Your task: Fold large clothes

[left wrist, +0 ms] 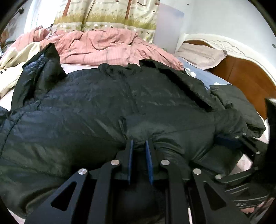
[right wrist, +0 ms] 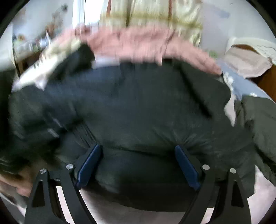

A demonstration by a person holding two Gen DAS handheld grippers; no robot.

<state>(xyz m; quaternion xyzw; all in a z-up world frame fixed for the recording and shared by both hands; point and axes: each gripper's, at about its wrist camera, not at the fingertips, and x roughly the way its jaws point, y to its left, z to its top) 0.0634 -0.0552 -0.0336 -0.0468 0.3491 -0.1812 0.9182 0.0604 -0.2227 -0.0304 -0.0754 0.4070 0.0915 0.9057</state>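
A large black puffer jacket (left wrist: 107, 106) lies spread across the bed, collar at the far side and one sleeve (left wrist: 41, 72) raised at the left. My left gripper (left wrist: 139, 141) is shut on a pinch of fabric at the jacket's near hem, its blue pads close together. The right wrist view is blurred by motion. There my right gripper (right wrist: 138, 147) stands wide open, with the near edge of the jacket (right wrist: 138, 106) bulging between its fingers and the pads not squeezing it. One of its blue pads (left wrist: 227, 140) shows at the right of the left wrist view.
A rumpled pink quilt (left wrist: 103, 46) and a cream garment (left wrist: 10, 75) lie beyond the jacket. A pillow (left wrist: 201, 53) rests against the wooden headboard (left wrist: 245, 72) at the right. Patterned curtains (left wrist: 107, 15) hang behind. A hand (right wrist: 19, 182) shows at the lower left.
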